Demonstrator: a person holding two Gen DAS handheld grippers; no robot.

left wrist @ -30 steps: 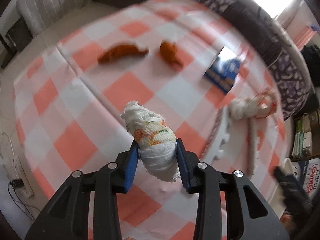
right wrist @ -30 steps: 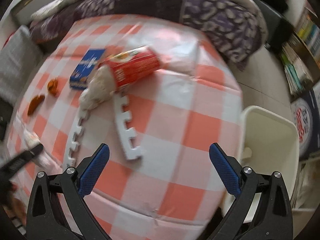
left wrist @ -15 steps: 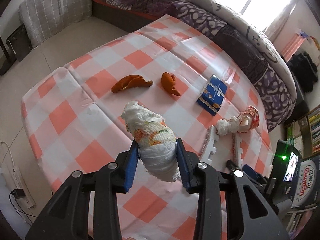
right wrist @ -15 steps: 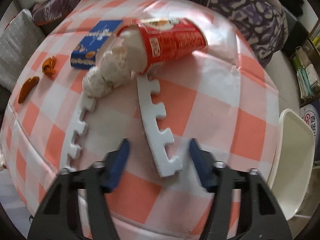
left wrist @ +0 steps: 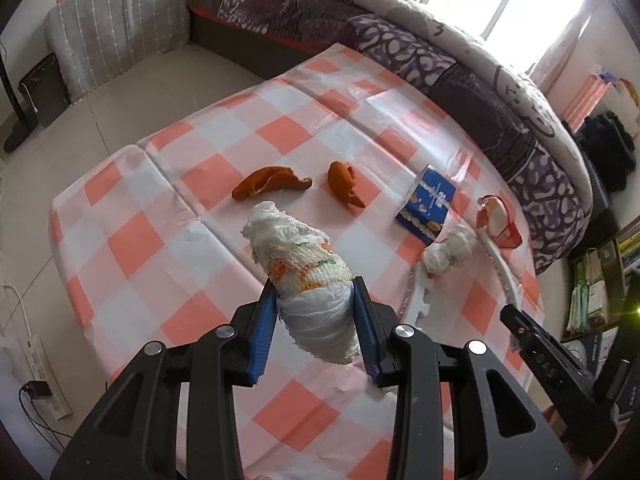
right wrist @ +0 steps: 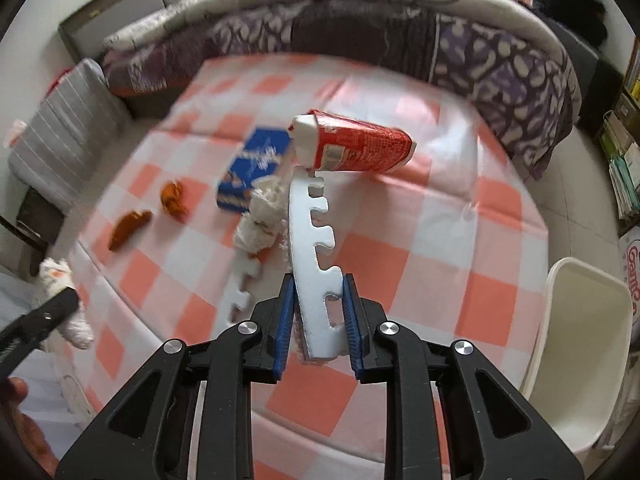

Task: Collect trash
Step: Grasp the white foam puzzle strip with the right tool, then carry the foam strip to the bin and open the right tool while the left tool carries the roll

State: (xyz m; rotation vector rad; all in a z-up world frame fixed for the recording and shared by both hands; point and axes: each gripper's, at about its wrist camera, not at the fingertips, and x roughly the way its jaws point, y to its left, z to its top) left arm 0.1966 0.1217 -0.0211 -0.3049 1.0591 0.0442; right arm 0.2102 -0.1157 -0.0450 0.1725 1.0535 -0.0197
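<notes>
Covering the low table [left wrist: 168, 216] is a pink-and-white checked cloth, with pale floor tiles beside it and a bed under a purple patterned quilt [left wrist: 472, 68] along the far side; a grey striped cushion [left wrist: 116, 28] leans at the left and a bright window [left wrist: 512, 4] sits behind. A cream plastic chair [right wrist: 580, 344] stands just beside the table edge, and shelves of books line the right wall.

The left gripper [left wrist: 316, 312] is clamped on a wadded white tissue [left wrist: 304, 268] with orange print, held above the cloth. The right gripper [right wrist: 318, 312] pinches 1 end of a white foam strip [right wrist: 312, 240] with notched teeth, its far end touching a red carton [right wrist: 356, 146] that looks lifted off the cloth. A 2nd foam strip [right wrist: 244, 288] lies near, beside a tissue ball [right wrist: 260, 220].

Still on the cloth are 2 orange peels [left wrist: 272, 186] and a blue box [left wrist: 426, 204]. Print on the carton and box is too small to read; a cardboard box at the right edge shows red letters "Gam" [right wrist: 632, 264]
</notes>
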